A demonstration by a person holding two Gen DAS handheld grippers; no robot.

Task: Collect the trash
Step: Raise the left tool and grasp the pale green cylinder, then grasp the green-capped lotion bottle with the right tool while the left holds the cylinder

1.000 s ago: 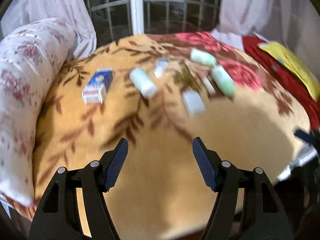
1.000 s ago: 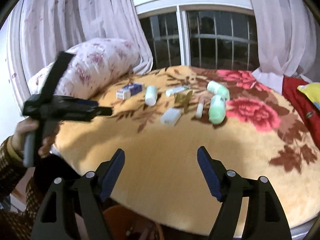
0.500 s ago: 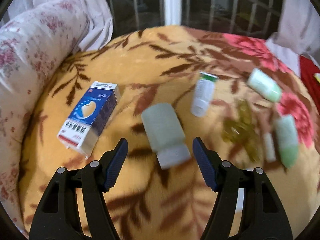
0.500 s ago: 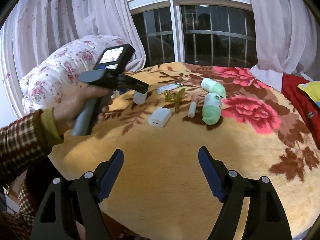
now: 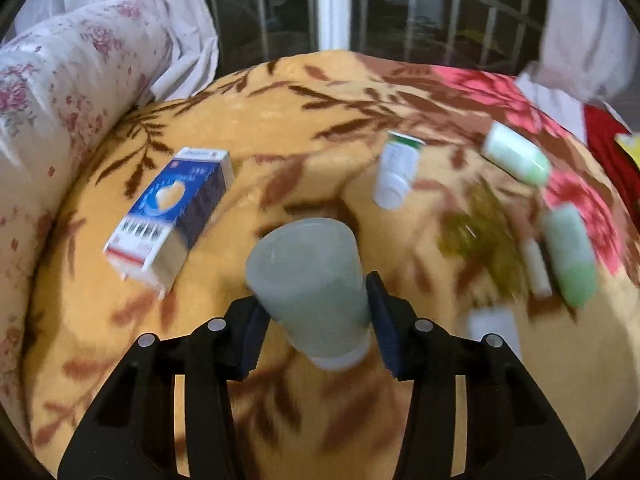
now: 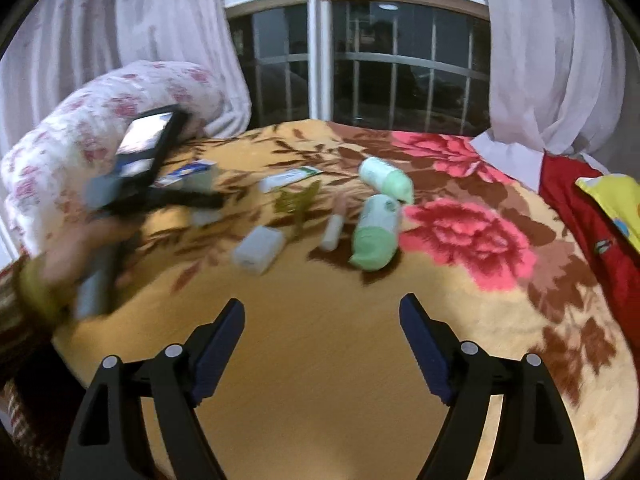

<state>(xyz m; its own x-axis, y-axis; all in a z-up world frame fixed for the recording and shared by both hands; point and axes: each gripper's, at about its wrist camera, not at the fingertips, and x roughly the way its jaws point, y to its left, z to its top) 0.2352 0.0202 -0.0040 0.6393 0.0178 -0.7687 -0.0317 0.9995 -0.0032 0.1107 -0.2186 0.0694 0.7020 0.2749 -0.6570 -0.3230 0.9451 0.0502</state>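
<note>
Left wrist view has my left gripper (image 5: pixel 318 300) closing on the grey bottle (image 5: pixel 310 280), which lies on the blanket (image 5: pixel 248 120) toward its left edge, just right of the blue box (image 5: pixel 170 216). The pads (image 5: pixel 376 316) flank the bottle near its capped end and look to be touching it; I can't be sure they're pressing yet. It looks like light, smooth plastic, probably empty and a bit squashy, so I'd grip across the body just above the cap, firmly but without crushing. The round wall could slip or roll out sideways. My right gripper (image 6: pixel 322 344) hangs wide and empty over the blanket's near edge, its jaws opening a little more, well short of the green bottles (image 6: pixel 378 226). Half a second ago the left jaws stood wide with the bottle just ahead; now they have narrowed around it.
</note>
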